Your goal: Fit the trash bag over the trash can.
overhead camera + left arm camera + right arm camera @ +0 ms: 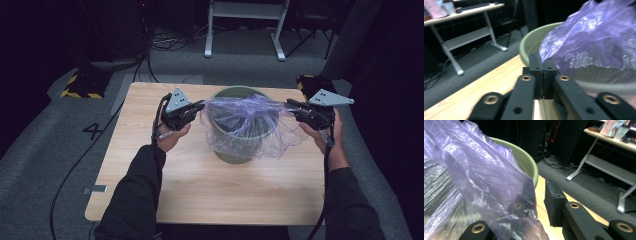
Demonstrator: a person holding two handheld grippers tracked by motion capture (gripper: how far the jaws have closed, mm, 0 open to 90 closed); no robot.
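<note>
A round green bin (233,153) stands at the middle back of the wooden table (210,190). A thin purple plastic bag (245,117) is stretched across the bin's top between my two grippers. My left gripper (200,106) is at the bin's left rim, its jaws shut on the bag's edge (542,62). My right gripper (292,106) is at the right rim. In the right gripper view the bag (474,170) drapes over one jaw, and a gap shows between the two jaws (539,192). The bin's rim (529,45) (530,163) lies just past both sets of jaws.
A white desk frame (245,15) stands on the grey floor behind the table. Yellow-and-black striped blocks (80,86) sit near the table's back corners. Cables trail over the floor at the left (75,170). Bare tabletop lies in front of the bin.
</note>
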